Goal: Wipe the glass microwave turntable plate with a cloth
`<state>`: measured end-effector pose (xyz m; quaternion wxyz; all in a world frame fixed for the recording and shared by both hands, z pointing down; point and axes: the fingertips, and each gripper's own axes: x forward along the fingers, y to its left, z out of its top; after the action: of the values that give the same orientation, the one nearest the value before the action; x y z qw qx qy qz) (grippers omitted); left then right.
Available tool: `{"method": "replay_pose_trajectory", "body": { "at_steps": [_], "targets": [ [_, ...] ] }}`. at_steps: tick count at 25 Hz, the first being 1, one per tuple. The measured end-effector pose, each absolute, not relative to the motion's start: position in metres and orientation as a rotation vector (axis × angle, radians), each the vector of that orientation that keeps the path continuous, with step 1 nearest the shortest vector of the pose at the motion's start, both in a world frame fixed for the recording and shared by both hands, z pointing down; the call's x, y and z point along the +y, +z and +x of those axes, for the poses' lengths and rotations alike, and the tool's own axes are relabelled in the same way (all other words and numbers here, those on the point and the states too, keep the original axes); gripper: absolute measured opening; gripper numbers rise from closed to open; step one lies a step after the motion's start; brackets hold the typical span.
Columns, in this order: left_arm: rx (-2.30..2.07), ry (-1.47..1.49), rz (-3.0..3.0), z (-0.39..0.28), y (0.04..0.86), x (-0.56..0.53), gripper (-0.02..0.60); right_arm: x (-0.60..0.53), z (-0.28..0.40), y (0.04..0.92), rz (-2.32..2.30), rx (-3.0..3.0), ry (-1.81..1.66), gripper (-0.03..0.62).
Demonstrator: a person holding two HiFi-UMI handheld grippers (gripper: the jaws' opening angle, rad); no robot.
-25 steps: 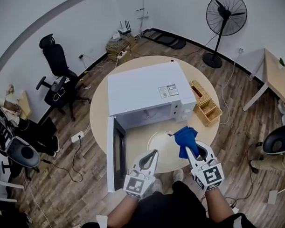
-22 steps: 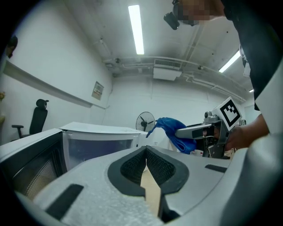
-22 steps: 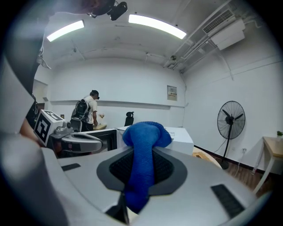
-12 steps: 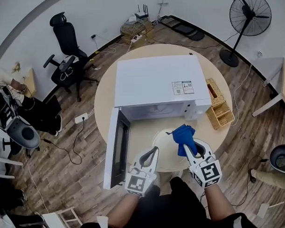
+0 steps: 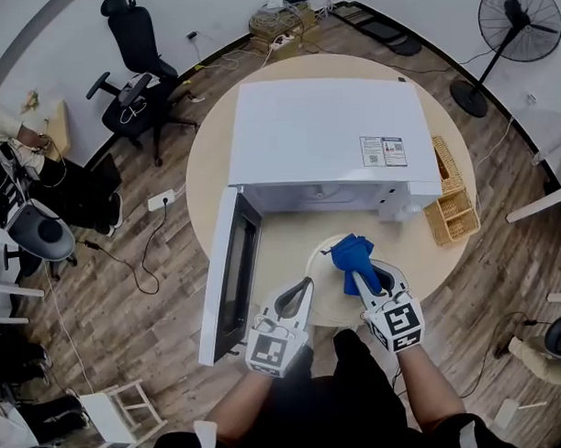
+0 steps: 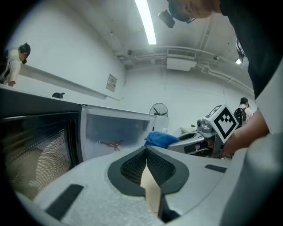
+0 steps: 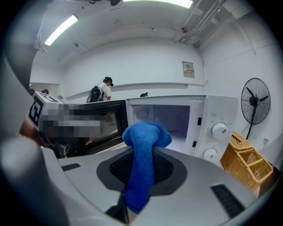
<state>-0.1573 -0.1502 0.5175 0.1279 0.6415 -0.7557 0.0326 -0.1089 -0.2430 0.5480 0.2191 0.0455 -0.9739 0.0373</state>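
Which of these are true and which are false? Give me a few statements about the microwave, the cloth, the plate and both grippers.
1. The microwave has its door open. True.
2. The right gripper is shut on a blue cloth. True.
3. The left gripper grips the glass plate. False: its jaws are together on nothing.
4. The glass plate sits inside the microwave. False: it lies on the round table, in front of the open microwave.
5. The wicker basket stands on top of the microwave. False: it stands on the table beside it.
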Motion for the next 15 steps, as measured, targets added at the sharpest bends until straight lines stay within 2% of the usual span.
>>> {"method": "replay_pose_trajectory", "body": {
  "at_steps": [15],
  "targets": [
    [-2.195,0.113,1.78,-0.164,0.554,-0.14,0.006,-0.22,-0.134,0.642,-0.016,-2.505,0.082,0.071]
  ]
}}
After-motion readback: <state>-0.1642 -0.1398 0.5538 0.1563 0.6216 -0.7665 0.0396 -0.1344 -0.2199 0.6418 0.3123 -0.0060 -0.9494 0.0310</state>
